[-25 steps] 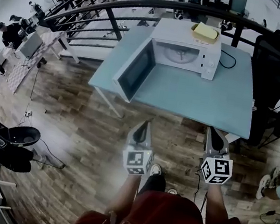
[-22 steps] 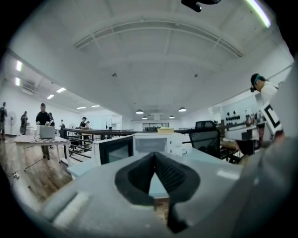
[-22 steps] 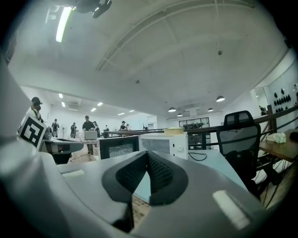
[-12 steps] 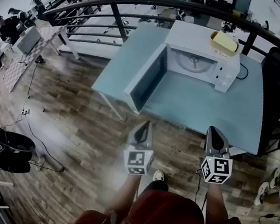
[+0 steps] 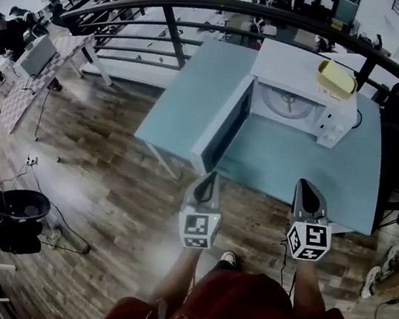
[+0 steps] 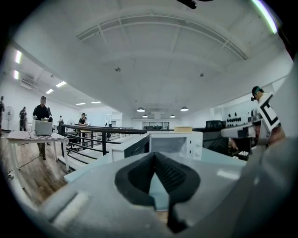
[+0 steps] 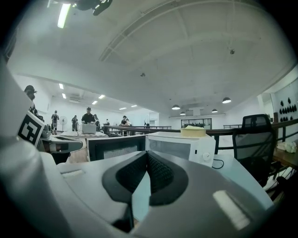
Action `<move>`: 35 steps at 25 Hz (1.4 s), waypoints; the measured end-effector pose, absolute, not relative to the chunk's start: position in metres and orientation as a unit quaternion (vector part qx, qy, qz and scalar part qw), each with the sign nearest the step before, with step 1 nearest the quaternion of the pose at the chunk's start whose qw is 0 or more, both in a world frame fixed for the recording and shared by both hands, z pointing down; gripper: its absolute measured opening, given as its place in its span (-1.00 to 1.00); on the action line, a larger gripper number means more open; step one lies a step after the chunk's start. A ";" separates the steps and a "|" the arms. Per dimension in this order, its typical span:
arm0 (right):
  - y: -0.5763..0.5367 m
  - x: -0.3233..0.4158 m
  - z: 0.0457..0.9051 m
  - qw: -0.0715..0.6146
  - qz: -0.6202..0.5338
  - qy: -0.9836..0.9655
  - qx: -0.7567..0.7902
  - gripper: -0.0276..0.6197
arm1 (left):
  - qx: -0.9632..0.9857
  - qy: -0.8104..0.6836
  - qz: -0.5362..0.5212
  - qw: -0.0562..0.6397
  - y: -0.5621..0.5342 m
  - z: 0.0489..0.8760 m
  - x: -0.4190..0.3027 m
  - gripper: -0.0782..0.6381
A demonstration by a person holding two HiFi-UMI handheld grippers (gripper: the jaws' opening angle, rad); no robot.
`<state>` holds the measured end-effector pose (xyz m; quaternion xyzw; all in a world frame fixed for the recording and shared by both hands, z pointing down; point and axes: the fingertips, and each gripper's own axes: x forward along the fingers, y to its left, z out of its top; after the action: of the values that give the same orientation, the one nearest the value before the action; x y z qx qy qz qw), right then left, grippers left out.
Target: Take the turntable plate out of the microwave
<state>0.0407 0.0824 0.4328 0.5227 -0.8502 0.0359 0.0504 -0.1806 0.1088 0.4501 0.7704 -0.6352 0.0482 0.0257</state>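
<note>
Left gripper point(image 5: 212, 176) and right gripper point(image 5: 308, 186) were pinched shut, empty; microwave point(image 5: 298, 67) roof half-hid turntable plate point(image 5: 287, 103).

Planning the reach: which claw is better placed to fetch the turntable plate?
Probably the right. The right claw lines up nearer the open microwave and its turntable plate; the left claw faces the swung-open door. Both are shut.

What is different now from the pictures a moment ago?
The person has walked closer: the table and microwave sit nearer the two grippers in the head view. Nothing was grabbed or let go. The left gripper and right gripper stay shut and empty, the microwave door stays open, and the turntable plate is still inside.
</note>
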 end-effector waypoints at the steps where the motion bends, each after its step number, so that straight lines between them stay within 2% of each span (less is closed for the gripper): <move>1: 0.079 0.038 0.433 0.052 0.035 -0.849 0.525 -0.91 | 0.773 -0.632 0.048 0.026 0.104 0.450 -0.182 -0.78; 15: 0.028 0.053 0.453 0.055 0.053 -0.832 0.549 -0.91 | 0.798 -0.599 0.055 0.031 0.039 0.462 -0.157 -0.78; 35: -0.170 0.134 0.457 0.035 0.062 -0.829 0.555 -0.91 | 0.810 -0.583 0.072 -0.008 -0.164 0.439 -0.066 -0.78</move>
<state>0.1335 -0.1701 0.4573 0.5553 -0.8286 0.0619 0.0349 -0.0663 -0.1645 0.4392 0.8096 -0.5825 0.0716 -0.0079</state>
